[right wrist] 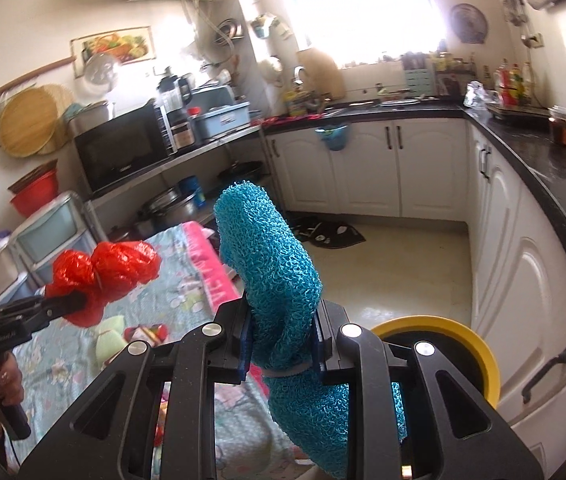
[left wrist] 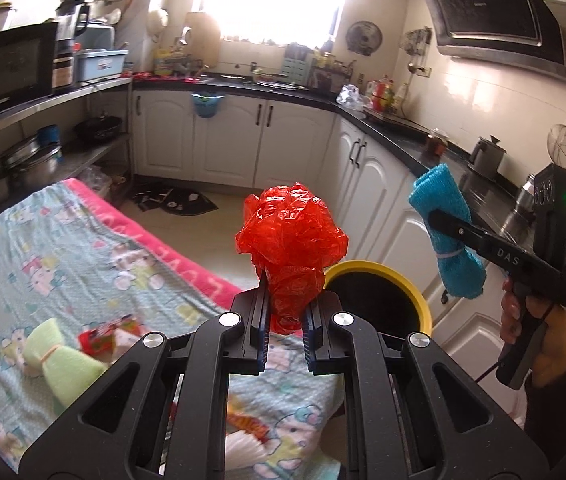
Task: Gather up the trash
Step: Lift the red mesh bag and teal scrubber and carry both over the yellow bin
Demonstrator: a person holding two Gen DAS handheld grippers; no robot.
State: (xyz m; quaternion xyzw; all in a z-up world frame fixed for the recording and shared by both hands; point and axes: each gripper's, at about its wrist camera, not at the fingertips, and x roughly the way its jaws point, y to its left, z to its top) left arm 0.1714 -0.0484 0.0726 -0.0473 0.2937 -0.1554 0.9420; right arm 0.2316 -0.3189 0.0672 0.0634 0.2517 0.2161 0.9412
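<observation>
My left gripper is shut on a crumpled red plastic bag and holds it up above the table, just left of the yellow-rimmed black bin. My right gripper is shut on a rolled blue towel tied with a band, held in the air above the bin. The right gripper with the towel shows in the left wrist view. The left gripper with the red bag shows in the right wrist view.
A table with a cartoon-print cloth holds a rolled green towel and a red snack wrapper. White cabinets with a black counter stand behind and to the right of the bin. A shelf with pots is at the left.
</observation>
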